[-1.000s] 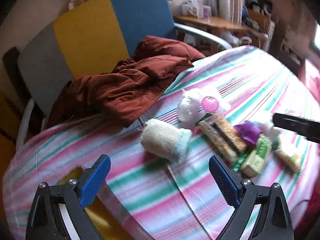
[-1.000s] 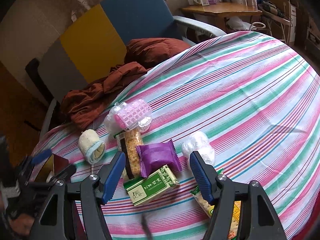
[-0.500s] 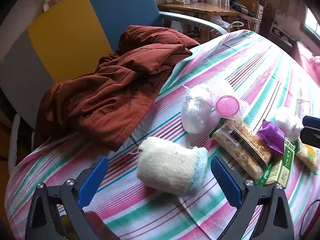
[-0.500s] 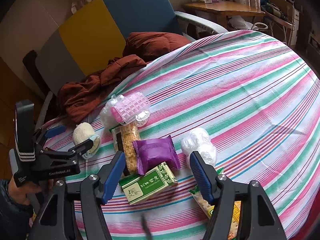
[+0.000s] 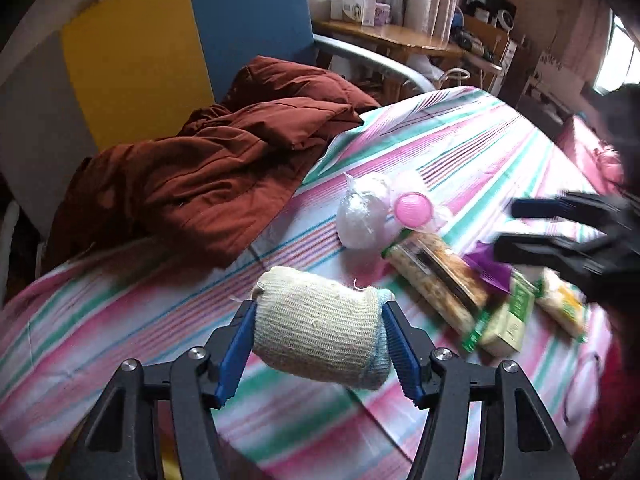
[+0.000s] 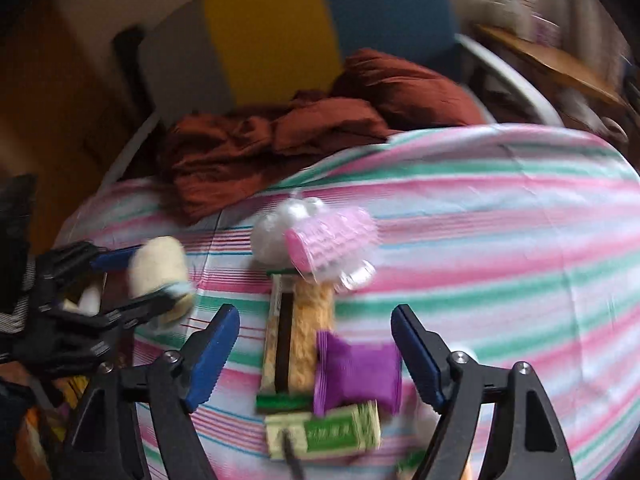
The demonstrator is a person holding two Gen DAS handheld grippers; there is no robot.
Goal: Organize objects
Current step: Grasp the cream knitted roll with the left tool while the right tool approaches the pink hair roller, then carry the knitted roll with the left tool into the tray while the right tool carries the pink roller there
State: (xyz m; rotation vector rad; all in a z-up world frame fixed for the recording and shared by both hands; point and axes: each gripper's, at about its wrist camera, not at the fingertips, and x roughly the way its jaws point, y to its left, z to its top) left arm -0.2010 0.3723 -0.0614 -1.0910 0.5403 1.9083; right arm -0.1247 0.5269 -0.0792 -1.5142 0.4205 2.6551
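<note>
A cream knitted roll with a pale blue end (image 5: 316, 332) lies on the striped tablecloth (image 5: 460, 148). My left gripper (image 5: 320, 312) has its jaws closing on the roll, one blue pad touching each end; the right wrist view shows this left gripper (image 6: 136, 280) with the roll (image 6: 160, 264). My right gripper (image 6: 316, 316) hovers with its jaws opening over the snack pile: a long cracker pack (image 6: 304, 332), a purple packet (image 6: 356, 376) and a green box (image 6: 324, 430). Its pads touch none of them. It shows blurred at the right of the left wrist view (image 5: 510, 228).
A pink hair roller (image 6: 332, 240) and a white plastic bundle (image 6: 272, 236) lie just beyond the crackers. A rust-brown jacket (image 5: 208, 172) drapes from the table's far edge onto a grey, yellow and blue chair (image 5: 160, 40). A wooden desk (image 5: 400, 36) stands behind.
My left gripper's jaws went from wide apart around the knitted roll to touching both its ends. My right gripper rolled, shifted left over the cracker pack, and its jaws spread wider.
</note>
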